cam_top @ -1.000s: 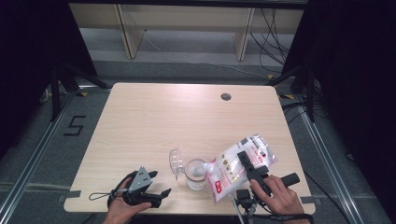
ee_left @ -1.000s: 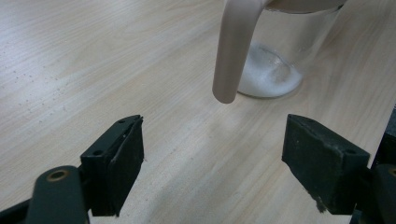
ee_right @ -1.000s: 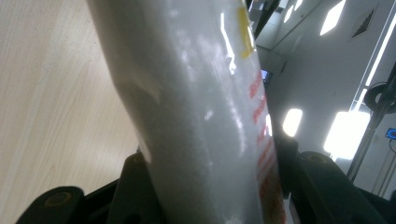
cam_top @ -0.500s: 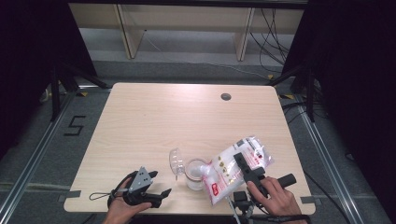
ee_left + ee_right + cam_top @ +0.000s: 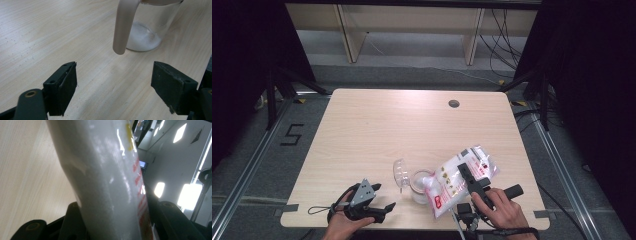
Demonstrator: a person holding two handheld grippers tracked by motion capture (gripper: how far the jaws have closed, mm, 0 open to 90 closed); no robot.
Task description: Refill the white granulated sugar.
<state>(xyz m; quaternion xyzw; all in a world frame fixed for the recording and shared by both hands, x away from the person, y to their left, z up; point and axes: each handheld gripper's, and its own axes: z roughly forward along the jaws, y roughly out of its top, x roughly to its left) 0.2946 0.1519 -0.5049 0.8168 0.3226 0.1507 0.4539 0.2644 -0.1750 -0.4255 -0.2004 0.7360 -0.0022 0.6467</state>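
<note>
**Two grippers, one bag tipped over the jar**

Two grippers work at the near edge of the table (image 5: 362,130). The right gripper (image 5: 469,179) has its jaws clamped on a bag (image 5: 457,177) of white powder, held aslant with its lower end over the jar (image 5: 419,184); in the right gripper view the bag (image 5: 107,182) bulges between both jaws. The jar stands upright near the front edge, a little white powder at its bottom, its clear lid (image 5: 400,172) hinged open to the left. The left gripper (image 5: 379,212) rests low beside the jar (image 5: 147,30), jaws wide apart and holding nothing.
</note>
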